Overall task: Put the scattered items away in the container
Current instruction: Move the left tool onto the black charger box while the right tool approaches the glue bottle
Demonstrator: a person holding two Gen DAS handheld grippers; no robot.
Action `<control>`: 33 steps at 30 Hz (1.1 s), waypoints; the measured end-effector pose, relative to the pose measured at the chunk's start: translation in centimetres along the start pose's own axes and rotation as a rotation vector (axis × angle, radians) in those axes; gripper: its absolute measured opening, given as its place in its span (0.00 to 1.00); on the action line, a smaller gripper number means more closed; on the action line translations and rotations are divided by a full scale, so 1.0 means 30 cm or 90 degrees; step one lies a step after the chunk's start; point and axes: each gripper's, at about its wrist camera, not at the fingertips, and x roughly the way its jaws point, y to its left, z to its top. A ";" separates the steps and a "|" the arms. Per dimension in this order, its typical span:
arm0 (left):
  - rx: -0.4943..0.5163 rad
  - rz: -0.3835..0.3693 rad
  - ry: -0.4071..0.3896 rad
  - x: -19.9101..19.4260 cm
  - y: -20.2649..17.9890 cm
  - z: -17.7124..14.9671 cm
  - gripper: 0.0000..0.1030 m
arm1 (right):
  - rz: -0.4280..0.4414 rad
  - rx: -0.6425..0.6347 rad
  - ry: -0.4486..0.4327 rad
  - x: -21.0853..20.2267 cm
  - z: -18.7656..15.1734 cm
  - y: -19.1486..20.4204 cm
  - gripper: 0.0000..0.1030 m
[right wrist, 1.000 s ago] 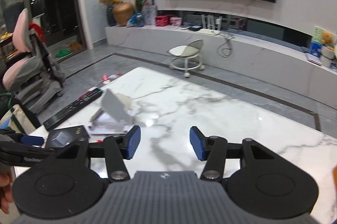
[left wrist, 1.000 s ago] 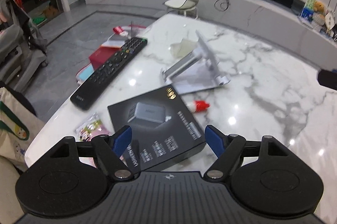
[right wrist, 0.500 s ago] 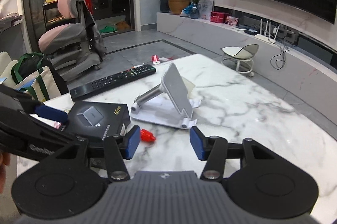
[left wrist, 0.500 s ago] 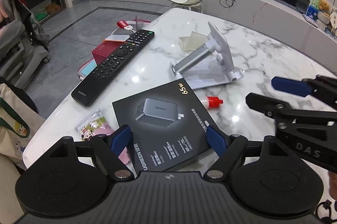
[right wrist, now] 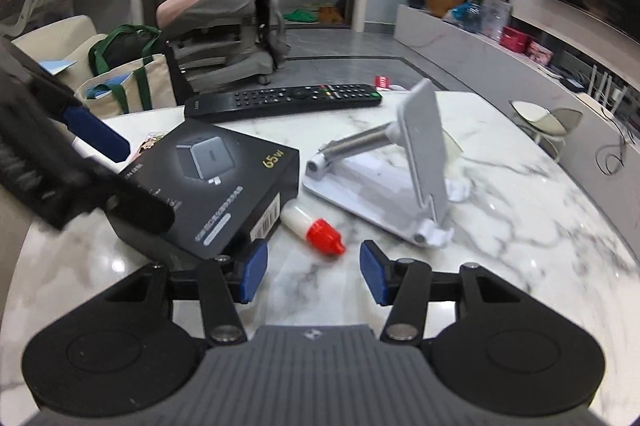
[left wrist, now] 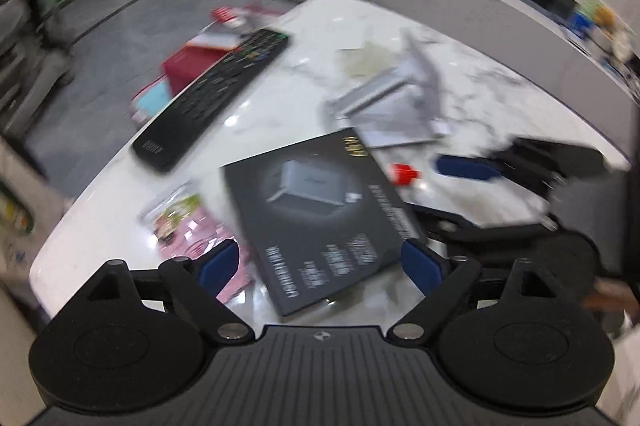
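My left tongs have just been opening and now stand wide apart, their blue pads on either side of the near end of the flat black cardboard charger box, which fills the centre of the left view; the pads do not press on it. The box lies on the white marble table. To its left, in the lower left, sits a pink plastic snack packet, partly behind my left pad. A long black remote control runs diagonally through the upper left, and a silver folding phone stand stands upper right of the box. This view is blurred.

My right tongs are part open with nothing between the pads, low over the table in the lower middle of the right view. Just beyond them lies a small white bottle with a red cap, on its side, touching or nearly touching the box's edge. My left tongs reach in from the left edge over the box. I cannot see a container in either view.
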 end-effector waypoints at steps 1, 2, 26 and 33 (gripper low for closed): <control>0.016 -0.002 -0.002 0.000 -0.011 -0.001 1.00 | 0.005 0.000 -0.002 0.003 0.005 -0.003 0.53; 0.023 -0.003 -0.003 0.003 -0.015 0.001 1.00 | 0.009 0.001 -0.002 0.006 0.007 -0.007 0.53; 0.139 0.069 -0.011 0.062 -0.009 -0.009 1.00 | 0.104 -0.032 -0.019 -0.062 -0.025 0.055 0.67; 0.128 0.047 0.024 0.095 0.017 -0.004 1.00 | 0.092 -0.100 -0.004 -0.028 -0.008 0.058 0.72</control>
